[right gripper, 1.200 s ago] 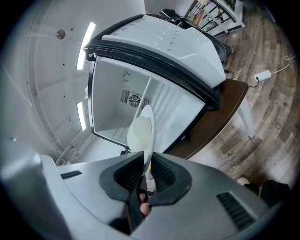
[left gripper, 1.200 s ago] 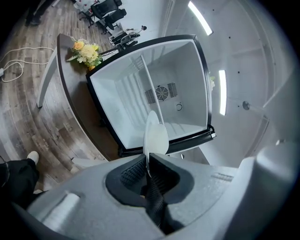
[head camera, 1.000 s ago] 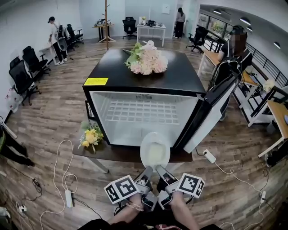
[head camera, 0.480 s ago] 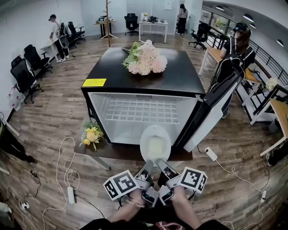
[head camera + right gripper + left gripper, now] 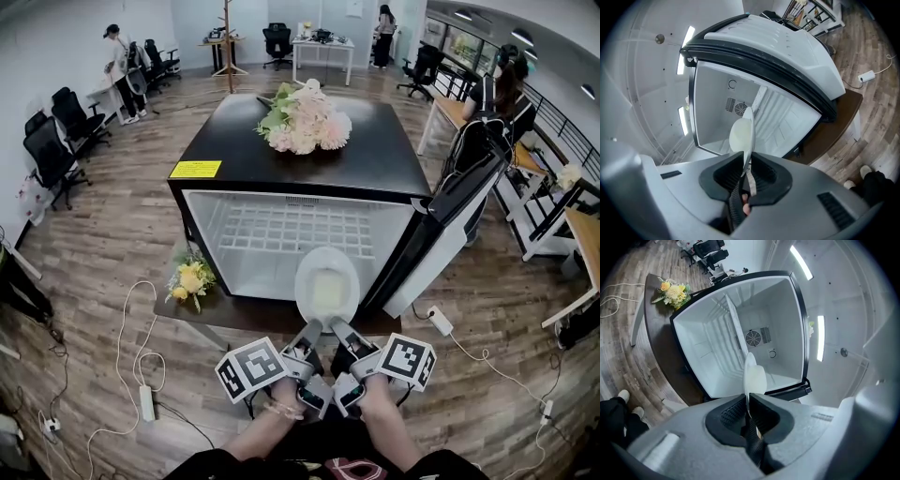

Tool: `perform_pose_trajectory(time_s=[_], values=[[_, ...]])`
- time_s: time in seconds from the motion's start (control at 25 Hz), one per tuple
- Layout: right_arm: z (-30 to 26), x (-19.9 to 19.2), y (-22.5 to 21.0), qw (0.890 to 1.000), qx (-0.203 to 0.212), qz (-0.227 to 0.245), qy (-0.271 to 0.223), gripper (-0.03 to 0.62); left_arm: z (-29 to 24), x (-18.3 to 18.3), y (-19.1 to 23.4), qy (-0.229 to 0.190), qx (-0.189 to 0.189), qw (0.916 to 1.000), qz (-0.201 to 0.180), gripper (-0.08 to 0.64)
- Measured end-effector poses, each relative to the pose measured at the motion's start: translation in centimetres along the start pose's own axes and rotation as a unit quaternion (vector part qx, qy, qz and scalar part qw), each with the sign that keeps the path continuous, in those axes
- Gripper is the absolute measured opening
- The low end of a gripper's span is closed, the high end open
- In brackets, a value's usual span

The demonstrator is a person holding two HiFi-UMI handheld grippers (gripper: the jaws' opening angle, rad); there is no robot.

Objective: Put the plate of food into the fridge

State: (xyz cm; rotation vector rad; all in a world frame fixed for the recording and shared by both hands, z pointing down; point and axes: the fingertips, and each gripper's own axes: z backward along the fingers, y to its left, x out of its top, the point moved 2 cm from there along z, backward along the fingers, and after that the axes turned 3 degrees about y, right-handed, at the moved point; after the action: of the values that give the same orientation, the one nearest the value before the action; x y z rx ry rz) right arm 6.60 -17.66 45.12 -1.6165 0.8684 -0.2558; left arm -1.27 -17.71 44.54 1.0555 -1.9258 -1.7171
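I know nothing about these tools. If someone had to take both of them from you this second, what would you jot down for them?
Left gripper: shut on the near rim of the plate.
Right gripper: also pinching that rim, beside the left one. Its fingers have just opened a hair, so keep them firm.
Plate: holds pale food and is carried level by both grippers at the fridge's open front.
Done: the door stands open to the right and the plate is lifted and lined up.
Left: ease the plate inside, set it down below the wire shelf, then let go and draw back.
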Motion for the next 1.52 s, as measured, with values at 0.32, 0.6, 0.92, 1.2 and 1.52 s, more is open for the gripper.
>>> perform_pose_trajectory(time_s=[0.32,0.6,0.92,1.2,1.52], values=[[-1.7,1.2,0.7,1.0,0.017,-0.007,-0.002,0.06,-1.1,1.6,-0.3,-0.006,-0.004,1.0,0.005,0.025],[-2.5,2.4,1.0,1.0,0.019,-0.008,-0.008,0.061,-2.2,2.6,-0.4,-0.007,-0.011,0.9997,0.02,0.025],[-3.5,3.3,0.7,1.0,0.015,-0.009,-0.012,0.064,-3.2,3.4,-0.2,-0.007,-0.01,0.9989,0.044,0.026],[-4.0,4.0,0.5,1.0,0.015,-0.01,-0.022,0.066,-3.9,4.1,-0.3,-0.007,-0.01,0.9986,0.052,0.026],[-5.0,4.5,0.8,0.999,0.033,-0.024,-0.023,0.077,-4.5,5.3,-0.5,-0.01,-0.016,0.9982,0.058,0.026]])
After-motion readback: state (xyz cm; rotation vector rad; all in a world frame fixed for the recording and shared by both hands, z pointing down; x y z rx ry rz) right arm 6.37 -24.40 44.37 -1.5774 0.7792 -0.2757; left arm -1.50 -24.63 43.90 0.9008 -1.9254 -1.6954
